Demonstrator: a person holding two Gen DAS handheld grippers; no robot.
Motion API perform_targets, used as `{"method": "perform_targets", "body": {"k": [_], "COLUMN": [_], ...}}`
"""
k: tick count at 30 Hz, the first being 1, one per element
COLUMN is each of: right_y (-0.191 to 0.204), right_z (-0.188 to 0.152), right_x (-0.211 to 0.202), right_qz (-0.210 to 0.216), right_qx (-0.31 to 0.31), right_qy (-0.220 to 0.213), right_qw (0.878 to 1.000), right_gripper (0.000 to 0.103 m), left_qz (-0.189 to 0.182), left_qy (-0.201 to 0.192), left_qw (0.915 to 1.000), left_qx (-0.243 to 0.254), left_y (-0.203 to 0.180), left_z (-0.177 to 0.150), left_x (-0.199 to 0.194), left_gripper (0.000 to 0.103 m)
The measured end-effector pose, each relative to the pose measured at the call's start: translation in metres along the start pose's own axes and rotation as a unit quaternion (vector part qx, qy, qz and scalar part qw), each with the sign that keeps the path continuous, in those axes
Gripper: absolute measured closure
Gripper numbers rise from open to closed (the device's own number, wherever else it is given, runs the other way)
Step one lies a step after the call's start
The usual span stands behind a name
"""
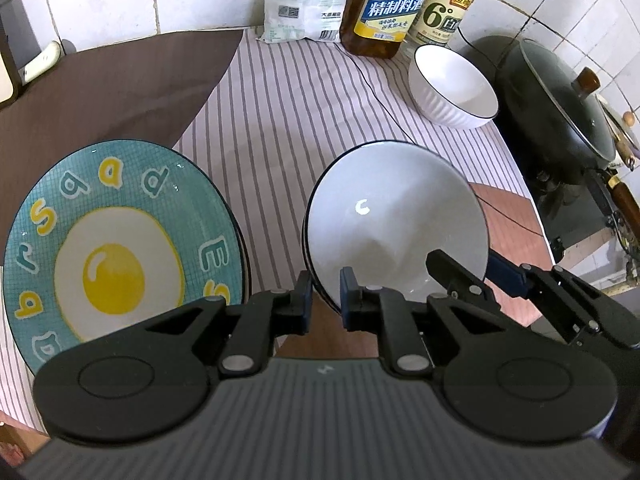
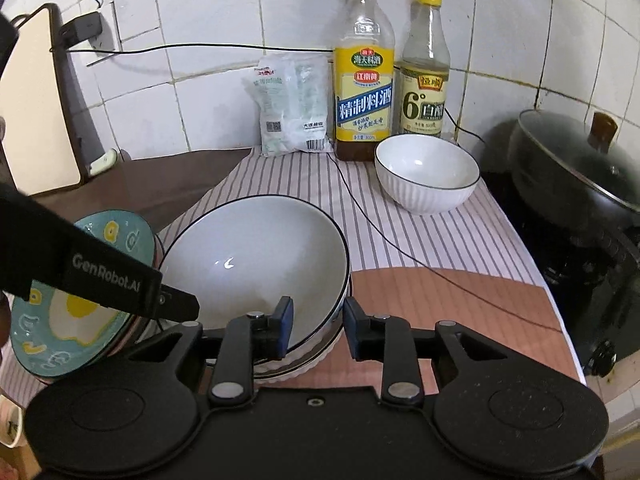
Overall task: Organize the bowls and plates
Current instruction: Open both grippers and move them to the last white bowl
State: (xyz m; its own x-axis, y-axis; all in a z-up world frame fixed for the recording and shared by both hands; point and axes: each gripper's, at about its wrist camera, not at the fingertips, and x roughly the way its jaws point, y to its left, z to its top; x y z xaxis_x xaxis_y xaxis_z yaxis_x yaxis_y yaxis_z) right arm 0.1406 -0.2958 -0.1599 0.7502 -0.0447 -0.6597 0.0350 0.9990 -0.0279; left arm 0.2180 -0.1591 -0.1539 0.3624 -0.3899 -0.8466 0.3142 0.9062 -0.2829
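Observation:
A large white bowl with a dark rim (image 1: 396, 220) (image 2: 256, 260) sits nested on another white ribbed bowl (image 2: 304, 364) in front of me. My right gripper (image 2: 318, 330) (image 1: 476, 268) straddles the top bowl's near rim, one pad inside and one outside, with a gap still showing. My left gripper (image 1: 325, 306) is open at the bowl's left edge, holding nothing. A teal fried-egg plate (image 1: 120, 248) (image 2: 76, 296) tops a stack of plates on the left. A smaller white ribbed bowl (image 1: 454, 88) (image 2: 426, 172) stands apart at the back right.
Striped cloth (image 1: 288, 112) covers the counter. A cooking-wine bottle (image 2: 363, 80), a vinegar bottle (image 2: 425, 76) and a white bag (image 2: 294, 104) stand at the tiled wall. A lidded black wok (image 2: 580, 168) is on the right. A black cable (image 2: 400, 252) crosses the cloth. A cutting board (image 2: 40, 112) leans at the left.

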Motion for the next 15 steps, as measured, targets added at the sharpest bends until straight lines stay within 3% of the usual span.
{"method": "perform_targets", "body": {"k": [6,15], "right_y": [-0.009,-0.036], "right_z": [-0.002,-0.006], "right_x": [-0.002,-0.033], "right_qz": [0.012,0.045], "right_qx": [0.008,0.011], "right_qy": [-0.015,-0.080], "right_qw": [1.000,0.996], "right_gripper": [0.070,0.067], "left_qz": [-0.009,-0.019], "left_qy": [-0.005,-0.018], "left_qw": [0.9999,0.9994], "left_qx": [0.003,0.023], "left_y": [-0.002,-0.005], "left_z": [0.002,0.011], "left_x": [-0.004,-0.026], "left_gripper": [0.087,0.087]}}
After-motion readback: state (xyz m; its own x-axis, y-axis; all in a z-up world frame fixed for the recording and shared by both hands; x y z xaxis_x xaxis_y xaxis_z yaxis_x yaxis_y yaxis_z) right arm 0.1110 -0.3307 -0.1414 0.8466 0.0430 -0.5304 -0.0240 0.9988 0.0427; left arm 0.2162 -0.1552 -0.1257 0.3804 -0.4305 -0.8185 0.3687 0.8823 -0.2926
